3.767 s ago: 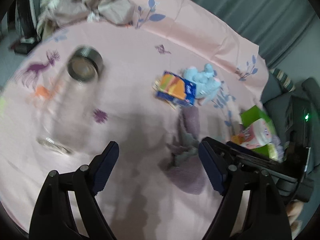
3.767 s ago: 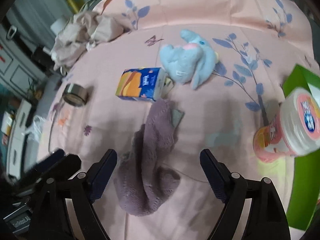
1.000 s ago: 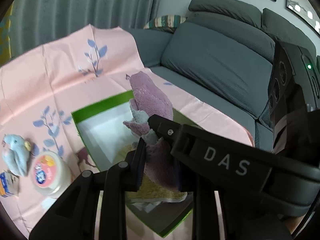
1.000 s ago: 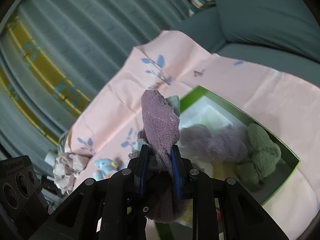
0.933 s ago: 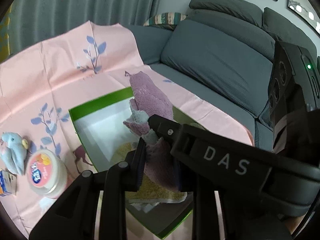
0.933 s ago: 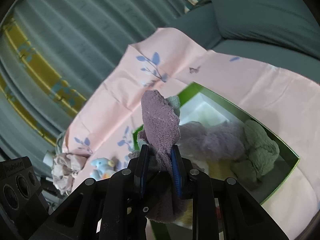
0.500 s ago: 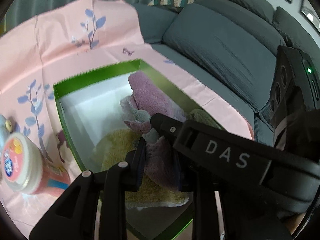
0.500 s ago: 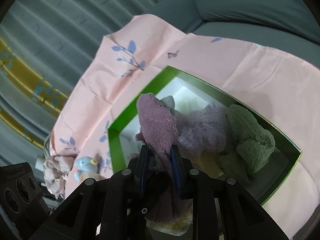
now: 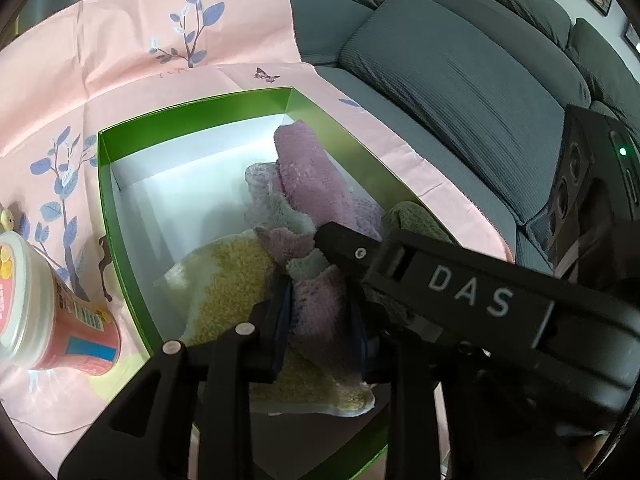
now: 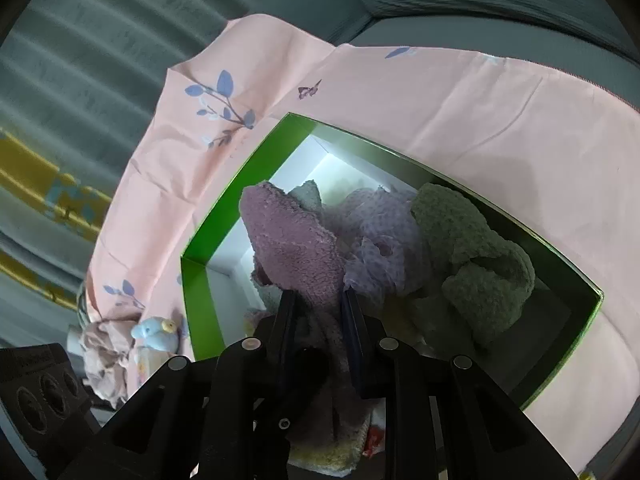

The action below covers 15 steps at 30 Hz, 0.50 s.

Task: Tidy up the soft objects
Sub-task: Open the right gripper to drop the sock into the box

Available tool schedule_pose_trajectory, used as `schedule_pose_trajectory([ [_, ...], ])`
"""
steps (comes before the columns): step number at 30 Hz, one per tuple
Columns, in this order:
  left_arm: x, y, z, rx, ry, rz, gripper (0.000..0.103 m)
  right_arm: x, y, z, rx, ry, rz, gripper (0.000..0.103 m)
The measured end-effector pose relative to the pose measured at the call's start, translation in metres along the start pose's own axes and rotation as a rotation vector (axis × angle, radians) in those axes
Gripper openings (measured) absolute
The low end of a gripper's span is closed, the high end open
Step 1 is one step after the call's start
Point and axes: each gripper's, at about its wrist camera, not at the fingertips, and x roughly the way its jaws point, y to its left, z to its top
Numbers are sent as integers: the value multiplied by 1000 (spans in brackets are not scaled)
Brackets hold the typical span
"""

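From your left wrist: your left gripper (image 9: 320, 316) has the purple sock (image 9: 308, 184) between its jaws, which are opening, over the green box (image 9: 106, 200) on the pink cloth (image 9: 72, 60). A yellow towel (image 9: 224, 276) lies beneath.

From your right wrist: your right gripper (image 10: 318, 312) is clamped on the same sock (image 10: 292, 240), inside the box (image 10: 200, 280), beside a green towel (image 10: 476, 248).

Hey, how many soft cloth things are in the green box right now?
4 visible: a purple sock held over the near end by both grippers, a lilac cloth mid-box, a green cloth toward the sofa side, a yellow towel underneath. More may be hidden below.
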Motion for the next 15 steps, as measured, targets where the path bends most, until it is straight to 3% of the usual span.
schedule_pose_trajectory([
  [10,-15,-4,0,26,-43,64,33,-11,6,-1,-25,-39,-11,26],
  [15,-32,-3,0,34,-99,98,46,-18,9,0,-42,-64,-19,26],
])
